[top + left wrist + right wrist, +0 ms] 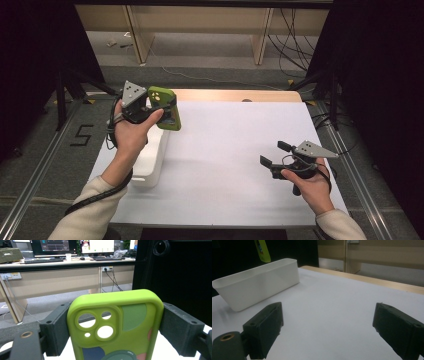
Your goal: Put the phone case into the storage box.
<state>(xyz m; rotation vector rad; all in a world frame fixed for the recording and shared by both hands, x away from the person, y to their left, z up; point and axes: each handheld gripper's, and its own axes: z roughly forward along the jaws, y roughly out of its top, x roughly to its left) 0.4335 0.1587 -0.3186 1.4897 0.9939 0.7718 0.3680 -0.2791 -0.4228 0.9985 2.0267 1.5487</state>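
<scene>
Green phone case (117, 327): clamped by its sides in my left hand-held gripper (150, 107), held up above the white bin (150, 160)
Right hand-held gripper (274, 155): jaws wide, empty, low over the table (230, 150)
Bin: left table edge

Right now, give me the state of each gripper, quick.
Left gripper: closed on the green phone case, held up above the white bin.
Right gripper: open, holding nothing, over the white table.
</scene>
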